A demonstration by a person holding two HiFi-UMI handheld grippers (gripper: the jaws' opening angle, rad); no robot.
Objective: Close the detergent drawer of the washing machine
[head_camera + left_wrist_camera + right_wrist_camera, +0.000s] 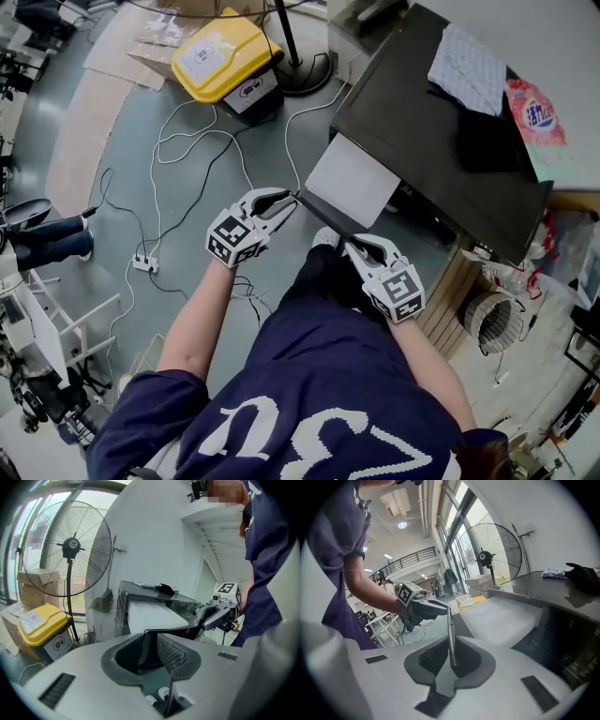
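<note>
Noted: detergent drawer [352, 178] pulled out of washing machine [431, 141]. Left gripper [286, 202] and right gripper [354, 246] unclenched, astride its front panel [323, 220]. Judged not yet pushed in; entire closing outstanding.

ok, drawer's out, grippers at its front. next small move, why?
Probably push both evenly toward the washing machine: the detergent drawer stands pulled out, its front panel between the jaws of the left gripper and right gripper, one per end.

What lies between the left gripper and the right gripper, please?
The thin dark front panel of the pulled-out pale detergent drawer runs from the left gripper to the right gripper; the head view shows it best.
</note>
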